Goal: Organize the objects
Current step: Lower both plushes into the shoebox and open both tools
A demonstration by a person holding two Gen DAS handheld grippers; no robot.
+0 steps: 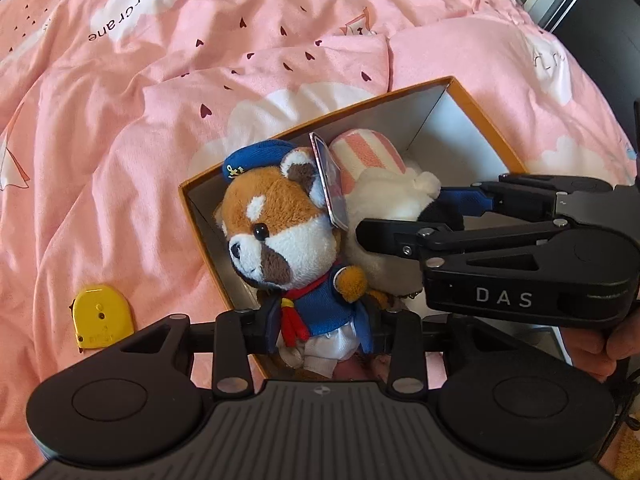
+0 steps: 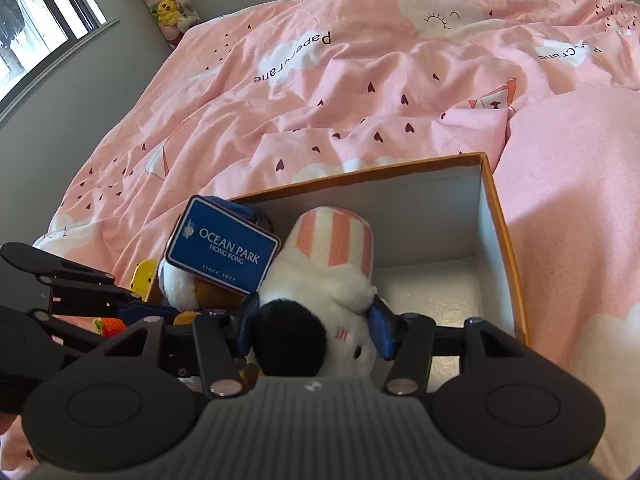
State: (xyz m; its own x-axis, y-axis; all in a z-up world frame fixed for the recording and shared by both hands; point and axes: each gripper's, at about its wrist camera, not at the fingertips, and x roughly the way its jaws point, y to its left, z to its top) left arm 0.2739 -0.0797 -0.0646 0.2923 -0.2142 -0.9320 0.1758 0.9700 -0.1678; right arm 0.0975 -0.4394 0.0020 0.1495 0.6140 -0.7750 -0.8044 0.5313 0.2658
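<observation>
An orange-rimmed box (image 1: 480, 116) (image 2: 496, 208) with a white inside lies on the pink duvet. A red panda plush (image 1: 280, 220) in a blue sailor cap and jacket sits at the box's left end. My left gripper (image 1: 320, 320) (image 2: 132, 296) is shut on its body. A blue Ocean Park tag (image 2: 224, 248) (image 1: 328, 184) hangs from its ear. Beside it lies a white plush (image 2: 344, 300) (image 1: 388, 196) with a black ear and a pink-striped hat. My right gripper (image 2: 314, 324) (image 1: 400, 212) is shut on its head.
A small yellow object (image 1: 102, 316) (image 2: 144, 276) lies on the duvet (image 1: 160, 120) left of the box. The box's right half (image 2: 432, 292) holds nothing. A window (image 2: 36, 28) and a clear tube of plush toys (image 2: 168, 0) stand beyond the bed.
</observation>
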